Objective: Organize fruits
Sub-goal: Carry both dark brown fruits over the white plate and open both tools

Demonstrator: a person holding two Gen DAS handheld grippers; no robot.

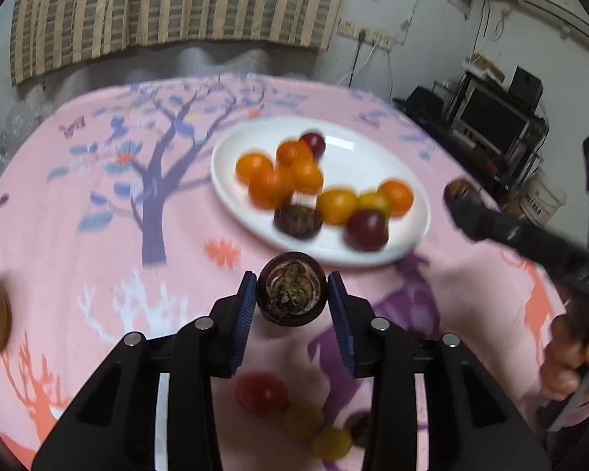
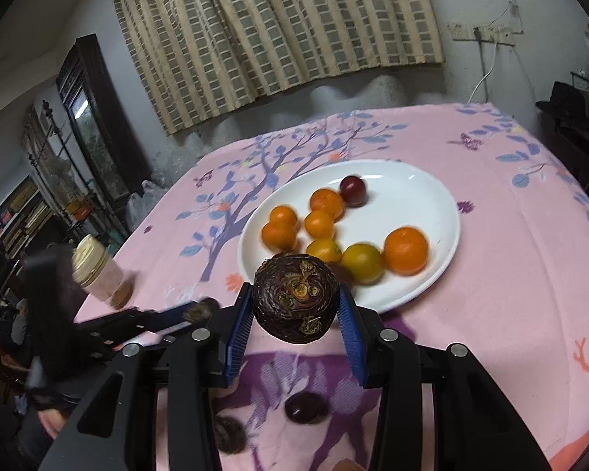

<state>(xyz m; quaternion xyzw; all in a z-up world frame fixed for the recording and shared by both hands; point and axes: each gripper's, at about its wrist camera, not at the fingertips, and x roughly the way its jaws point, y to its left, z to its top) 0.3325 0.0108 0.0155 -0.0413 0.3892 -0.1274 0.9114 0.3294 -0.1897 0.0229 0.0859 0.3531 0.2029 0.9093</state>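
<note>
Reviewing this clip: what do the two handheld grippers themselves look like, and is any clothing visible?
Both the left gripper and right gripper are black plastic with angular linkage arms, round silver pivot bolts and ribbed blue pads on their fingers. A pink sleeve shows at the right hand's wrist.

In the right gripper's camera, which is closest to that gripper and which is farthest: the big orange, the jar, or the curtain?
1. Big orange: on the white plate, just ahead of the right gripper, slightly right.
2. Jar: far left, on the pink cloth.
3. Curtain: on the back wall.
</note>
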